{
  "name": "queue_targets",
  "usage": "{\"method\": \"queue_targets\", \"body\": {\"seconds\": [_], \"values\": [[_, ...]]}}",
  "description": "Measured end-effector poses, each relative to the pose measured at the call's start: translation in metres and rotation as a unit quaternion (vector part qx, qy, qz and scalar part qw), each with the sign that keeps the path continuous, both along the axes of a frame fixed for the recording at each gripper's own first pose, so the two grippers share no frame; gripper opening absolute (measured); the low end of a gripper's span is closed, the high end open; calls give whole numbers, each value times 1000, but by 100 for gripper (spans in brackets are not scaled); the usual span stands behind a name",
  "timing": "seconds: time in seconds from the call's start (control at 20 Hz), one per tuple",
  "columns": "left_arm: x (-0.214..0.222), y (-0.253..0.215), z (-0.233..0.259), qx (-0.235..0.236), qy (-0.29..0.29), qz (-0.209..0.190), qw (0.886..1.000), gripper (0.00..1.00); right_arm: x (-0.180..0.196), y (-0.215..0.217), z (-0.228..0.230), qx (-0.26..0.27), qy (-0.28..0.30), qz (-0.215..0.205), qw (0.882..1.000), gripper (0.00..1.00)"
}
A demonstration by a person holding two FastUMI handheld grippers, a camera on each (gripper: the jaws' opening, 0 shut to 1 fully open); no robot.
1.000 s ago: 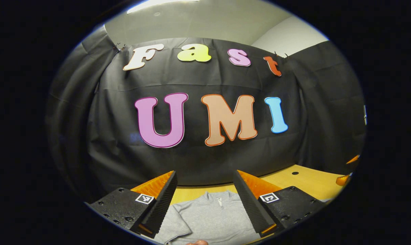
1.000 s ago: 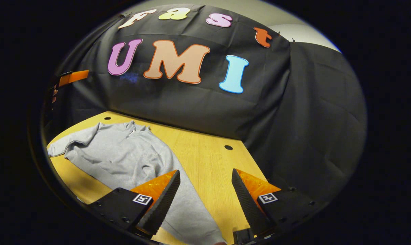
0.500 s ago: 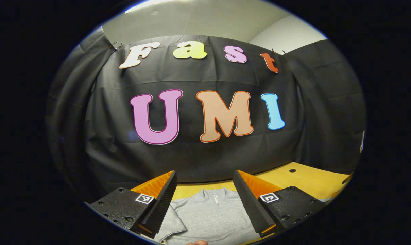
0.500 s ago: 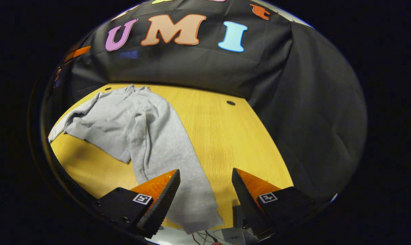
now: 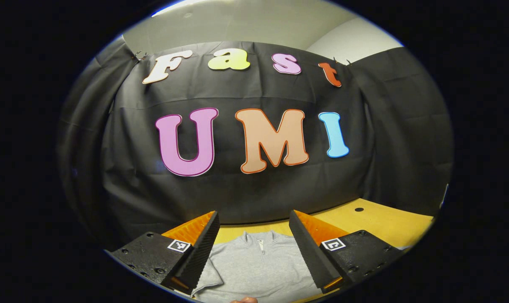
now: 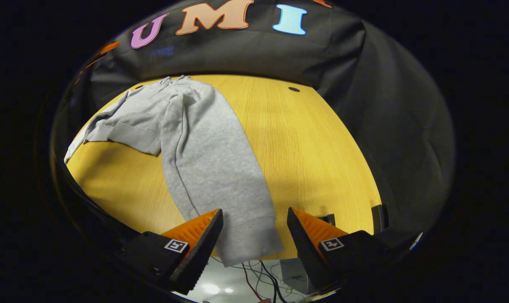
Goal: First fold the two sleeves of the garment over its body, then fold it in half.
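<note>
I see both my left gripper point(image 5: 254, 248) and right gripper point(image 6: 254, 240) spread wide, empty, above the grey sweater point(image 6: 203, 139) on the table point(image 6: 313, 143).

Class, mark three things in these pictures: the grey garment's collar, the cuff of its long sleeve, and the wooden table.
collar point(image 5: 260, 240), left gripper view, on the zip placket.
sleeve cuff point(image 6: 248, 242), right gripper view, on the band overhanging the table edge.
table point(image 6: 313, 143), right gripper view, on bare wood.
</note>
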State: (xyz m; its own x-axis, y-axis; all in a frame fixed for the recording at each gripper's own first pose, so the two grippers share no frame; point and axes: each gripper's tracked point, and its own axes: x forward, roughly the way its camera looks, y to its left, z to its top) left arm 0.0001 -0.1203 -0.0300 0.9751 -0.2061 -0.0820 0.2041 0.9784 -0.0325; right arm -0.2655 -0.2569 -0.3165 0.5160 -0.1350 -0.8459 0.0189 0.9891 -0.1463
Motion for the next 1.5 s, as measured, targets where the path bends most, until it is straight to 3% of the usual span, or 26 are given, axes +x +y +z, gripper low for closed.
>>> {"method": "queue_targets", "body": {"seconds": [0.35, 0.4, 0.6, 0.65, 0.75, 0.8, 0.85, 1.25, 1.45, 1.5], "values": [[-4, -15, -5, 4, 8, 2, 1000, 96, -9, 4, -15, 40, 20, -3, 999, 96], [-4, -17, -4, 5, 7, 3, 1000, 99, -10, 6, -17, 55, 26, -6, 998, 92], [-6, -29, -4, 8, 11, 8, 1000, 96, -10, 15, -22, 111, 37, -27, 993, 60], [-6, -30, -6, 10, 12, 11, 1000, 99, -11, 20, -23, 127, 41, -24, 991, 57], [-8, -28, -8, 14, 16, 23, 1000, 96, -10, 26, -23, 147, 45, -21, 988, 18], [-9, -26, -9, 18, 17, 31, 999, 100, -10, 27, -21, 152, 49, -25, 987, 15], [-10, -23, -8, 21, 16, 38, 999, 97, -9, 30, -24, 164, 49, -27, 985, 12], [8, 10, -5, 28, 1, 52, 998, 96, 26, 40, 3, 225, 5, -105, 969, 12], [18, 29, -3, 25, -3, 57, 998, 100, 70, 56, 38, 249, -40, -109, 961, 12], [18, 33, -2, 26, -6, 58, 998, 96, 83, 60, 46, 254, -52, -106, 960, 12]]}}
